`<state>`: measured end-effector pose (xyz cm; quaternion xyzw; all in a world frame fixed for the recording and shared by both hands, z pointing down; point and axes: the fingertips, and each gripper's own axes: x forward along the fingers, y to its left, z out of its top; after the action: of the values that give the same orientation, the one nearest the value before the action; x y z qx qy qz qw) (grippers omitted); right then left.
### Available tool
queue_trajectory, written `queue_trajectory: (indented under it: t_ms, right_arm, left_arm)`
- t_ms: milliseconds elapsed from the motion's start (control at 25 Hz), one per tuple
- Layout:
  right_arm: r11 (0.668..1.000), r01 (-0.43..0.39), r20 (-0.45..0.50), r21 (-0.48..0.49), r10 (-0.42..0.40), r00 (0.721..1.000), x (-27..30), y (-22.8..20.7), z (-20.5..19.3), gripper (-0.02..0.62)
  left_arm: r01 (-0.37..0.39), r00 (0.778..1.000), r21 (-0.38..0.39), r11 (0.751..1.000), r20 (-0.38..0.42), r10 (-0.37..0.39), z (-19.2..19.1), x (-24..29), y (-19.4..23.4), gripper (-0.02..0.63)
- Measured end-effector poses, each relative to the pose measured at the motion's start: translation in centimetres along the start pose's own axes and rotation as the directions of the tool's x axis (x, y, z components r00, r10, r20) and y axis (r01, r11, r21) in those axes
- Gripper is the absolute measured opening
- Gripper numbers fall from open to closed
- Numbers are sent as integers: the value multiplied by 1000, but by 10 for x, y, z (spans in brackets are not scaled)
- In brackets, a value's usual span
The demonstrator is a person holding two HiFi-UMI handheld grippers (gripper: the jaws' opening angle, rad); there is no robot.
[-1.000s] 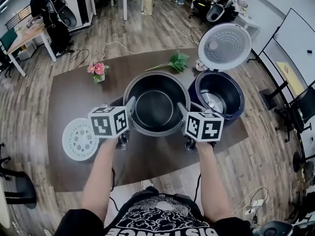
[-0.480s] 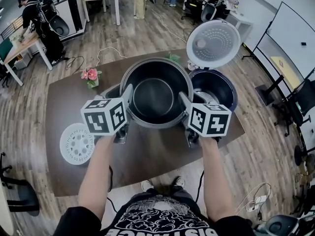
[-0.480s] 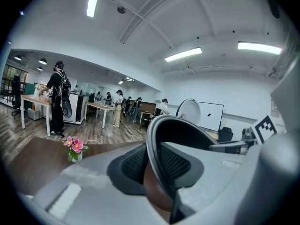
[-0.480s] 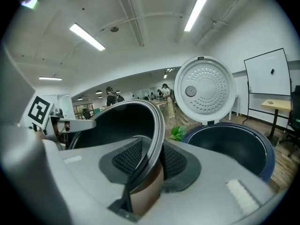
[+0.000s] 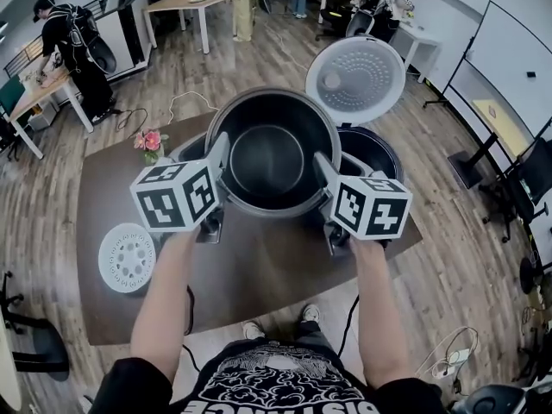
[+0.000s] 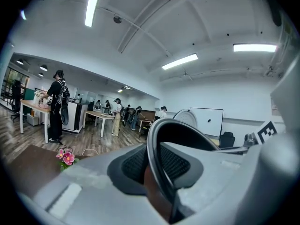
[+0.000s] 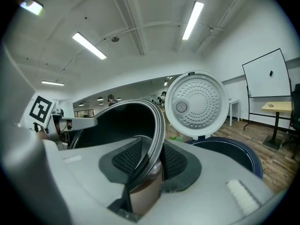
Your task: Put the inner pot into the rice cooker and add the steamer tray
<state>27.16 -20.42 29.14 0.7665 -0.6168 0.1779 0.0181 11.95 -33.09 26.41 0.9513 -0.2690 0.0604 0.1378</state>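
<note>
The dark metal inner pot (image 5: pixel 272 158) hangs in the air above the brown table (image 5: pixel 259 270), held by its rim from both sides. My left gripper (image 5: pixel 221 155) grips the left rim (image 6: pixel 153 139); its jaws have just been closing, with the rim between the pads. My right gripper (image 5: pixel 323 169) is shut on the right rim (image 7: pixel 157 125). The dark blue rice cooker (image 5: pixel 376 155) stands just right of and behind the pot, its white lid (image 5: pixel 355 80) raised. The white perforated steamer tray (image 5: pixel 127 257) lies flat at the table's left.
A small pot of pink flowers (image 5: pixel 148 142) stands at the table's back left. The cooker's open bowl (image 7: pixel 232 149) and lid (image 7: pixel 197 104) lie right of the pot in the right gripper view. People work at desks far behind.
Both grippers have raised the pot off the table. It now looms larger in the head view and covers more of the cooker's left side. The tray has not moved.
</note>
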Motion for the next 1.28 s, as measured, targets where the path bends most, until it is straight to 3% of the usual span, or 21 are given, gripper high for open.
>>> queue_trajectory:
  t_ms: [600, 920, 1280]
  right_arm:
    - [998, 59, 67, 8, -60, 996, -39, -100, 44, 109]
    - [992, 121, 62, 28, -123, 990, -56, -157, 47, 110]
    - [985, 164, 23, 44, -165, 986, -57, -194, 35, 103]
  left_arm:
    - [77, 996, 36, 996, 49, -79, 21, 62, -99, 80]
    - [128, 991, 25, 992, 26, -128, 14, 104, -146, 80]
    - [159, 987, 3, 987, -23, -159, -9, 132, -166, 80]
